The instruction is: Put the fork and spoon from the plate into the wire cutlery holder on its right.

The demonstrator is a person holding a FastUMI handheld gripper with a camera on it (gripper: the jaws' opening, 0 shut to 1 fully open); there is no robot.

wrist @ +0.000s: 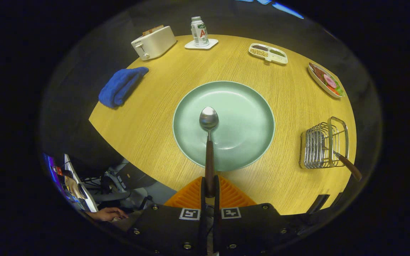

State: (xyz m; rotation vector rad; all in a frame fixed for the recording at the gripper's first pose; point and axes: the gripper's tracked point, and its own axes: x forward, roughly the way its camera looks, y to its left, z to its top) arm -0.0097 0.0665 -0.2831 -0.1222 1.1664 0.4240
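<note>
My gripper point(209, 188) is shut on the brown wooden handle of the spoon point(209, 122), both orange fingers point(190, 195) pressing on it. The spoon's metal bowl points forward and hangs over the middle of the round pale green plate point(247, 106) on the wooden table. To the right of the plate stands the wire cutlery holder point(323, 144). A piece of cutlery with a brown handle point(349, 166) sits in the holder, its handle sticking out toward me; its head is hidden among the wires.
Beyond the plate are a white toaster point(153, 42), a bottle on a white coaster point(200, 32), a divided snack tray point(268, 53) and a dish of food point(326, 80). A blue cloth point(121, 85) lies at the left. A person's hand point(107, 214) rests below the table edge.
</note>
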